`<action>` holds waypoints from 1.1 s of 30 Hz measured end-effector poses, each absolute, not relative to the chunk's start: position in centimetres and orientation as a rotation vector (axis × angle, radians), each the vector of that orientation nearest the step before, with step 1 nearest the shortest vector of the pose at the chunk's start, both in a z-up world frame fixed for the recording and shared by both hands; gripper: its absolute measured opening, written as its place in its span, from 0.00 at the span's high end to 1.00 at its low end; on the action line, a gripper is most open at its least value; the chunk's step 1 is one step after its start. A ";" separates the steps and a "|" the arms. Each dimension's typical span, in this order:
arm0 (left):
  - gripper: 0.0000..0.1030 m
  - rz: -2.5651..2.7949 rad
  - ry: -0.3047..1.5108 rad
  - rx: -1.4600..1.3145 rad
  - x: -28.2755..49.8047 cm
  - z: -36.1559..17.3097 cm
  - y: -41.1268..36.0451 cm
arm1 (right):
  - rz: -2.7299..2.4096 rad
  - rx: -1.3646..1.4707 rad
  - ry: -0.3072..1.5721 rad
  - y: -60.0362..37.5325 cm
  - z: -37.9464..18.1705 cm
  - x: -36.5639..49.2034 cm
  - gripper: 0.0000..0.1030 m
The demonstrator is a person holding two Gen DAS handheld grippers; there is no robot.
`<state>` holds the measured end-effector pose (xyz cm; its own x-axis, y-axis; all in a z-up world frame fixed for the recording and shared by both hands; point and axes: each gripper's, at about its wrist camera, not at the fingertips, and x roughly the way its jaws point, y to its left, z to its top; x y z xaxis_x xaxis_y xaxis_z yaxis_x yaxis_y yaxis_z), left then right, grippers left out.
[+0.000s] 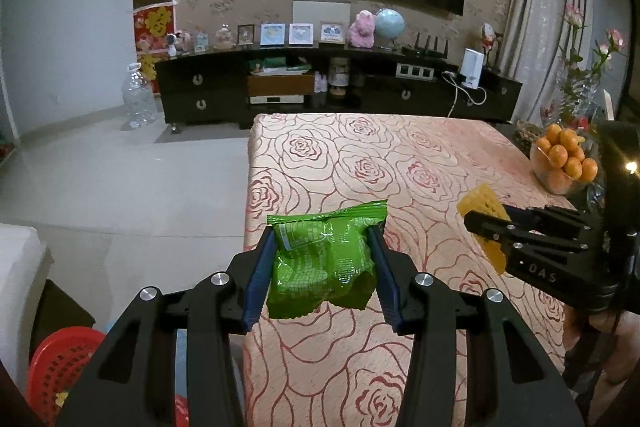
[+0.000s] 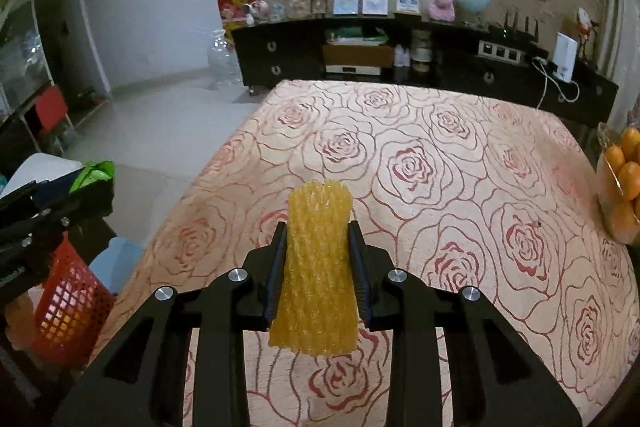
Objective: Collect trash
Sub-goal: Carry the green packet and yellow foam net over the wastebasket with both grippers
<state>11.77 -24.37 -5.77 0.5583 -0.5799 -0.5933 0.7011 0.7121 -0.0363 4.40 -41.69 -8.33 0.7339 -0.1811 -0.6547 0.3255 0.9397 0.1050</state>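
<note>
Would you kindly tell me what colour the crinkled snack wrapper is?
The crinkled plastic snack wrapper is bright green, clearest in the left wrist view.

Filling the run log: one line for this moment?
left gripper: holds wrapper | right gripper: holds foam net | basket: left

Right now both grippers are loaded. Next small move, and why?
Probably swing the left gripper left and down toward the red basket beside the table, then release. It is shut on the green wrapper, lifted near the table's left edge, with the basket just below. The right gripper, holding the yellow foam net, sits farther in, so it can follow.
</note>
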 end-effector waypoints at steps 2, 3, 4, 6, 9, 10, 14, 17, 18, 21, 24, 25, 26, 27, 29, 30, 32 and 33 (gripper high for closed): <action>0.57 -0.752 0.613 0.212 11.7 -5.7 -24.0 | -0.269 0.213 0.686 -41.3 -7.9 4.3 0.72; 0.57 -0.748 0.613 0.209 11.7 -5.6 -23.8 | -0.264 0.212 0.683 -41.1 -7.7 4.3 0.72; 0.57 -0.743 0.612 0.207 11.7 -5.6 -23.7 | -0.260 0.212 0.680 -40.9 -7.6 4.2 0.72; 0.57 -0.732 0.608 0.205 11.7 -5.6 -23.3 | -0.251 0.209 0.673 -40.6 -7.3 4.2 0.72; 0.57 -0.720 0.607 0.200 11.7 -5.6 -22.7 | -0.241 0.200 0.664 -40.1 -6.9 4.1 0.72; 0.57 -0.714 0.608 0.196 11.7 -5.6 -22.4 | -0.239 0.197 0.662 -40.0 -6.9 4.1 0.72; 0.57 -0.693 0.609 0.176 11.4 -5.5 -21.3 | -0.224 0.193 0.653 -39.4 -6.5 4.0 0.72; 0.57 -0.669 0.606 0.167 11.1 -5.5 -20.4 | -0.213 0.189 0.649 -39.0 -6.2 3.9 0.72; 0.57 -0.663 0.607 0.163 11.0 -5.5 -20.1 | -0.211 0.188 0.649 -38.8 -6.2 3.9 0.72; 0.57 -0.644 0.614 0.151 10.6 -5.7 -19.2 | -0.199 0.183 0.642 -38.2 -5.9 3.8 0.72; 0.57 -0.626 0.626 0.135 10.1 -6.1 -18.2 | -0.190 0.180 0.635 -37.8 -5.5 3.7 0.72; 0.57 -0.619 0.631 0.131 9.9 -6.3 -17.8 | -0.186 0.179 0.632 -37.6 -5.4 3.6 0.72; 0.57 -0.615 0.632 0.131 9.7 -6.3 -17.6 | -0.182 0.178 0.630 -37.4 -5.4 3.5 0.72; 0.57 -0.609 0.632 0.130 9.5 -6.4 -17.3 | -0.178 0.177 0.629 -37.2 -5.2 3.5 0.72; 0.57 -0.596 0.630 0.126 9.0 -6.4 -16.6 | -0.166 0.174 0.627 -36.6 -5.0 3.5 0.72; 0.57 -0.588 0.631 0.121 8.8 -6.3 -16.2 | -0.158 0.170 0.625 -36.2 -4.9 3.5 0.72; 0.57 -0.573 0.633 0.111 8.5 -6.2 -15.5 | -0.146 0.163 0.624 -35.6 -4.8 3.5 0.72; 0.57 -0.565 0.633 0.107 8.4 -6.2 -15.1 | -0.140 0.159 0.625 -35.4 -4.7 3.5 0.72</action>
<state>8.39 -15.13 -6.18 0.6614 -0.4667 -0.5872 0.5306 0.8444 -0.0735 3.45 -35.36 -4.73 0.8024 -0.0825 -0.5911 0.1785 0.9783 0.1057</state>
